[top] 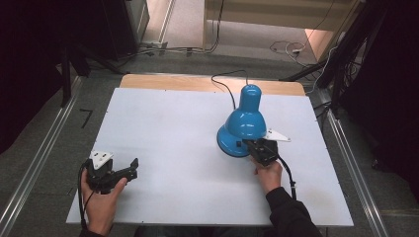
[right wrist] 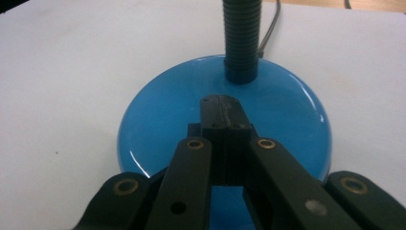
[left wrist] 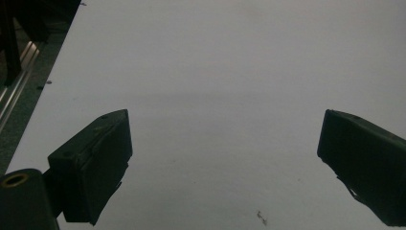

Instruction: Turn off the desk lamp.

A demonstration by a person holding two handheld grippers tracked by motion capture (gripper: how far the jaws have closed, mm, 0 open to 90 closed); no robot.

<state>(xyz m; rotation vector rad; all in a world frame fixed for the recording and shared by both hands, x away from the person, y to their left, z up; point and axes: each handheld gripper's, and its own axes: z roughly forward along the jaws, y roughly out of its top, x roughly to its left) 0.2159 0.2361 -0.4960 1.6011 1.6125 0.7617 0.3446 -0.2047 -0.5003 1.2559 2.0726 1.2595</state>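
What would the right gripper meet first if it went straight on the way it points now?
Probably the dark ribbed neck of the blue lamp. The right gripper, jaws shut, is over the round blue base and points at that neck; whether it touches the base is unclear.

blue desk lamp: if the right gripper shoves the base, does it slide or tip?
Probably slides: the lamp's round base is wide, flat and sits flush on the white table. Its glossy finish looks slippery for the shut right gripper resting on it. The ribbed neck likely flexes, so the shade may wobble.
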